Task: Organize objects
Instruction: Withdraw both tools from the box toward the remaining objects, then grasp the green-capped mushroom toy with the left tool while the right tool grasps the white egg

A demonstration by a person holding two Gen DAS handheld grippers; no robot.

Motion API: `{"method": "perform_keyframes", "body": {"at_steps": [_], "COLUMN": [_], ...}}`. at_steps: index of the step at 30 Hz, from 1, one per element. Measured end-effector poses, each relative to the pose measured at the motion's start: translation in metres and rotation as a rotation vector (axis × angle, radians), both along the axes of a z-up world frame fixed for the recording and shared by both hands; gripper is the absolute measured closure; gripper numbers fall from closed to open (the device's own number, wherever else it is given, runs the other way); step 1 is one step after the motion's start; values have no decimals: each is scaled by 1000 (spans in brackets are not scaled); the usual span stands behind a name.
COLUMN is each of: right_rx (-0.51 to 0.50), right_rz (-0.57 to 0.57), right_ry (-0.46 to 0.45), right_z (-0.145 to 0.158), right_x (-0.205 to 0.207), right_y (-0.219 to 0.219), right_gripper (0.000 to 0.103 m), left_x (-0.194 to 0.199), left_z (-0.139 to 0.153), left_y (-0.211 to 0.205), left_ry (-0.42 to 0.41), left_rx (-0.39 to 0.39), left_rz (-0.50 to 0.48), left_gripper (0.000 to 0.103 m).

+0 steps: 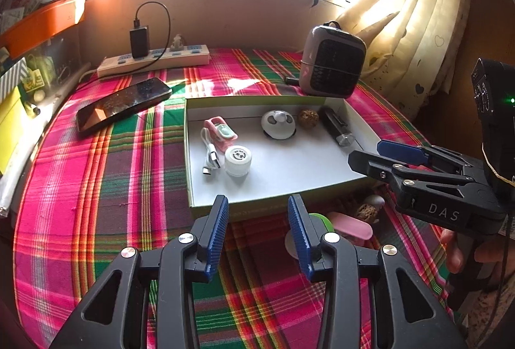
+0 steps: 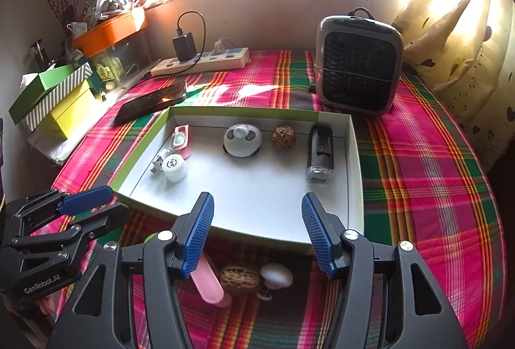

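Left wrist view. The left gripper [image 1: 258, 220] hovers over the plaid tablecloth [image 1: 96, 188] at the near edge of the shallow white tray [image 1: 193, 156], its fingers moderately apart with nothing between them. Inside the tray: a pink clip [image 1: 220, 132], a white cable [image 1: 210, 156] and a white cap [image 1: 237, 160] toward the left wall; a round white gadget [image 1: 278, 123], a walnut [image 1: 308, 117] and a dark lighter-like device [image 1: 338, 127] along the far wall. The right gripper [image 1: 370, 152] reaches over the tray's right near corner.

Right wrist view. The right gripper [image 2: 257, 220], fingers wide and empty, frames the tray's near wall [image 2: 257, 236]. Outside that wall, on the cloth, lie a pink case [image 2: 209, 284], a second walnut [image 2: 239, 280] and a small white shell-like piece [image 2: 276, 275].

Step in hand: probably collection of the remaining loose items. The next move calls for lowering a gripper over one item, closing on it, then lifting it over the wall.
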State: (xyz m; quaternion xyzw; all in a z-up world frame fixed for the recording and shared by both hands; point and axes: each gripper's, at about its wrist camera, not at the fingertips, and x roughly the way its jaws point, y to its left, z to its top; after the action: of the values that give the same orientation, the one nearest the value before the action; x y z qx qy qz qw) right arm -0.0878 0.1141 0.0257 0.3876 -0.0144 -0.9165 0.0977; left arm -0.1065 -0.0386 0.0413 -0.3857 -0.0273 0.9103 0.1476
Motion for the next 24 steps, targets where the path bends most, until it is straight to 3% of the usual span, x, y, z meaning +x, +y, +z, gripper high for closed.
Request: {"method": "perform_keyframes", "body": {"at_steps": [12, 24], "right_rx": [9, 2], "right_rz": [-86, -111], "right_ry": [9, -26], "right_z": [-6, -20], "right_x": [23, 29], "right_y": [29, 39], "right_gripper": [45, 45], "left_x": [7, 1], "left_z": [-7, -18], "left_y": [17, 27], "left_ry": [-39, -66], "left_rx": [46, 17], "left_rz": [-94, -99], "left_gripper": [59, 59]}}
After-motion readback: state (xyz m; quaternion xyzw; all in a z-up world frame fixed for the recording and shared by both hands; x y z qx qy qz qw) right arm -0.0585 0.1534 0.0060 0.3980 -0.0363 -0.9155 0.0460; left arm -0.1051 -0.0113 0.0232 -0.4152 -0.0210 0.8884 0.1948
